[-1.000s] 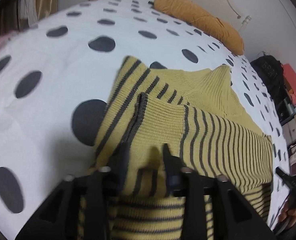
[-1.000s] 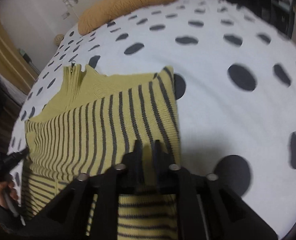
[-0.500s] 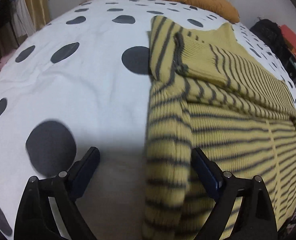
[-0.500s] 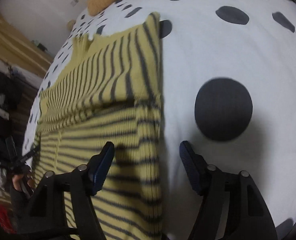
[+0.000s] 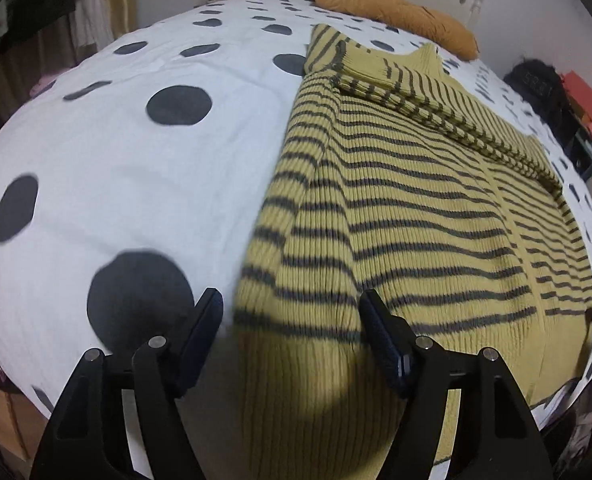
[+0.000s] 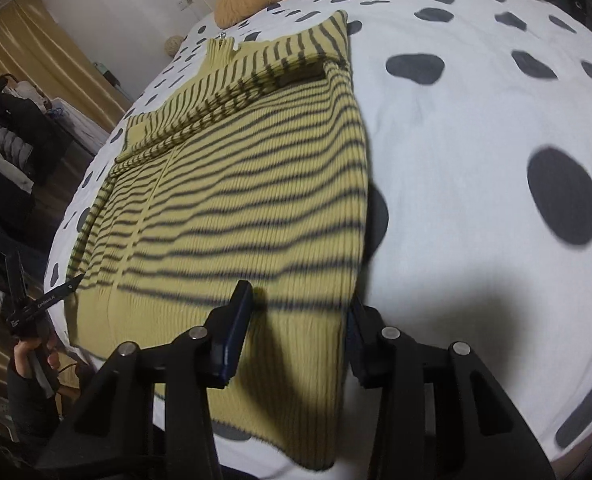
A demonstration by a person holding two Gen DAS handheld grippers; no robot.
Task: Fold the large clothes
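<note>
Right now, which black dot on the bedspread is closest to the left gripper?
The big round dot just ahead of the left gripper, beside the striped sweater. The finger overlaps its edge; other dots lie farther up the bedspread.

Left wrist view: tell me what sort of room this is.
Most likely a bedroom. A wide bed under a white cover with dark spots fills the view, an orange pillow lies at its far end, and a striped yellow sweater is spread on it.
</note>
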